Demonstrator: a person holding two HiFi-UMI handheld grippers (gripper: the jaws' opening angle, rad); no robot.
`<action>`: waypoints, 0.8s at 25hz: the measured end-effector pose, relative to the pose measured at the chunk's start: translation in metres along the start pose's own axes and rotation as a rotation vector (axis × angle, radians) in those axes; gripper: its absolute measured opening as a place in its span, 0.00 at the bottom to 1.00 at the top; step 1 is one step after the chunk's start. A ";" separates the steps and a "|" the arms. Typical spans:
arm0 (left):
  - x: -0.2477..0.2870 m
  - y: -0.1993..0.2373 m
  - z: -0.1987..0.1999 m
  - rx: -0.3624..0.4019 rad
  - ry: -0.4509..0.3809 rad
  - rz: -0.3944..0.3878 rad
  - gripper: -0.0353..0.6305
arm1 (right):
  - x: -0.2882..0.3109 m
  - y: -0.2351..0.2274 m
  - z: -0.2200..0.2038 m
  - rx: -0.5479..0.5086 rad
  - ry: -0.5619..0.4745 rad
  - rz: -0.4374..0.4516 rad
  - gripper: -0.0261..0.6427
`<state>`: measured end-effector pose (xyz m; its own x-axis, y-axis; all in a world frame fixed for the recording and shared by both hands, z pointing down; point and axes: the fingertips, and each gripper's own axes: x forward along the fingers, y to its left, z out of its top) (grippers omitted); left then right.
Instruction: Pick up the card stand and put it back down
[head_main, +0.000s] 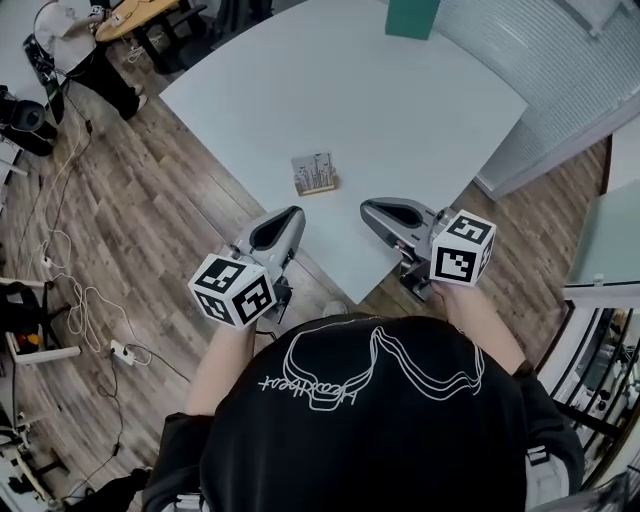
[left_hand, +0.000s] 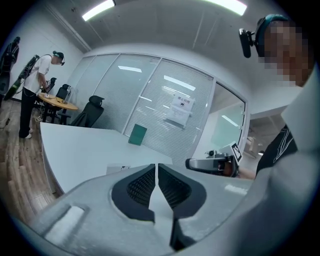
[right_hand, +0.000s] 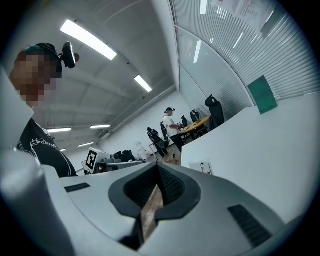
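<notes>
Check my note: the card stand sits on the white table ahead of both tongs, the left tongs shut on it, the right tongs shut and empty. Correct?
No. The left gripper view shows the left tongs shut on nothing. The card stand stands free on the white table ahead of both, the right tongs shut and empty.

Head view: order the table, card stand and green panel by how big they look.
Largest: table.
Then card stand and green panel: about alike; the panel is farther and cut by the top edge, so unranked.
</notes>
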<state>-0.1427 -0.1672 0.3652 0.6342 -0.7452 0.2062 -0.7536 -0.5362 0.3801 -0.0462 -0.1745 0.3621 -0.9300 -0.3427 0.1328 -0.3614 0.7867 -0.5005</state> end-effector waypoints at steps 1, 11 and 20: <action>0.004 0.006 -0.002 -0.003 0.007 0.001 0.08 | 0.003 -0.007 0.000 0.003 -0.007 -0.003 0.05; 0.041 0.047 -0.032 0.121 0.130 -0.012 0.13 | 0.022 -0.064 -0.011 -0.081 0.028 -0.082 0.09; 0.063 0.100 -0.051 0.112 0.170 -0.002 0.23 | 0.051 -0.113 -0.033 -0.220 0.116 -0.119 0.21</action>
<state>-0.1692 -0.2469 0.4624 0.6487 -0.6713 0.3586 -0.7607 -0.5854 0.2804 -0.0546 -0.2638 0.4530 -0.8771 -0.3884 0.2826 -0.4626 0.8413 -0.2796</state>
